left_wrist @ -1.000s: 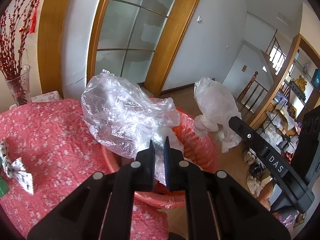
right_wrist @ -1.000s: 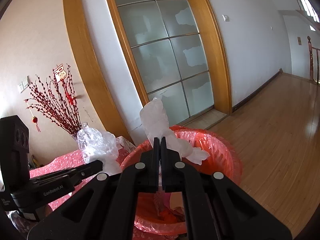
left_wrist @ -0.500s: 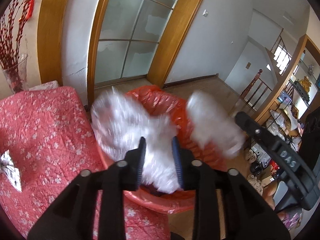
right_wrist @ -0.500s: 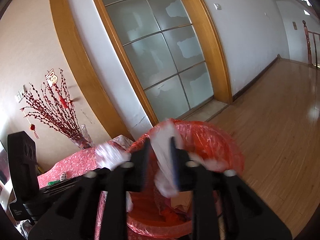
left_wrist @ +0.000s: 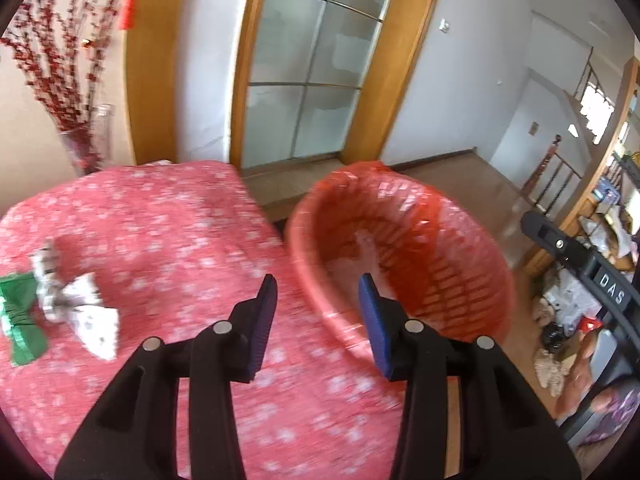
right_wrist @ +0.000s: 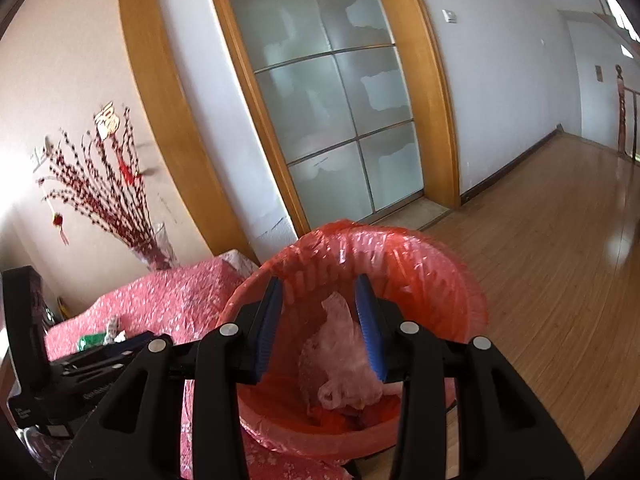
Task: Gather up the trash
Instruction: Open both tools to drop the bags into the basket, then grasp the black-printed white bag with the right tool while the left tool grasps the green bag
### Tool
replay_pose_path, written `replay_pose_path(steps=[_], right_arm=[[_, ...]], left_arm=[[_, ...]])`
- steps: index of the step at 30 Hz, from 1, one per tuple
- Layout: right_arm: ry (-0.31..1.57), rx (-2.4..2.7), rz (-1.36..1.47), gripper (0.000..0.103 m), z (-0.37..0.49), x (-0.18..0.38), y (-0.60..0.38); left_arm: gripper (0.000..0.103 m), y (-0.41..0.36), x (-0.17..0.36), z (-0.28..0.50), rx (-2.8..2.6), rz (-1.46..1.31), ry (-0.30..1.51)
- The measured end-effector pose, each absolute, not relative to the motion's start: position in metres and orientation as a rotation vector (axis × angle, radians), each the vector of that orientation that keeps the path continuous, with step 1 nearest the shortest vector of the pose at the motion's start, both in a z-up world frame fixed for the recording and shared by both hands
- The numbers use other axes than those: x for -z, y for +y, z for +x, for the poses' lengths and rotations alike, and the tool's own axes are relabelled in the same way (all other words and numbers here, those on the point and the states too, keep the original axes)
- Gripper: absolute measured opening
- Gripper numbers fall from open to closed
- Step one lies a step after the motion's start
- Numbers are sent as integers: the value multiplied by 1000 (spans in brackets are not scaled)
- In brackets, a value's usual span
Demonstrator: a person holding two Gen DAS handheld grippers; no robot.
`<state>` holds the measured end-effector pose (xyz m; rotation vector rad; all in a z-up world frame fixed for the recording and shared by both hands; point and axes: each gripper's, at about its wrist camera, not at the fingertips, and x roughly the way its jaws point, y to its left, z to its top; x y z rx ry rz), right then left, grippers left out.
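both grippers empty, fingers spread – left gripper [left_wrist: 318,294] over the worktop [left_wrist: 168,224] edge, right gripper [right_wrist: 320,304] above the red bin [right_wrist: 420,248]. clear plastic wrap [right_wrist: 340,360] lies inside the bin. drop step looks done. next – likely the crumpled paper [left_wrist: 80,312] and green scrap [left_wrist: 18,320] on the worktop, near the left gripper.

The bin [right_wrist: 420,264] is red. The tablecloth [left_wrist: 160,220] is pink with white flowers. The wrapper [left_wrist: 20,320] is green.
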<state>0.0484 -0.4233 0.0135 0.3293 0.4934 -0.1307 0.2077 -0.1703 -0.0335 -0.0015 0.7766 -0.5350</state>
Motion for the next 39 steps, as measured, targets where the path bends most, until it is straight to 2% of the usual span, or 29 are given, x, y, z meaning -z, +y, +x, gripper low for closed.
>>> replay_pose_path(steps=[2,8,24,29,39], right_arm=[[503,124,308,49,51,-14,-414],[526,67,253,54,63,-15,-378],[708,-303,56,53,142,15,-183],[774,-368,32,48,166,30,-140],[858,-375,-50,48,186,54,-100]], left_arm=[[47,-154,31,204,490,7,760],[53,-89,26,197,347,-2,734],[55,86,22,190,1,-147,712],[55,117,20,185,-43,-168,694],[56,147,26,185,-63,-212,706]])
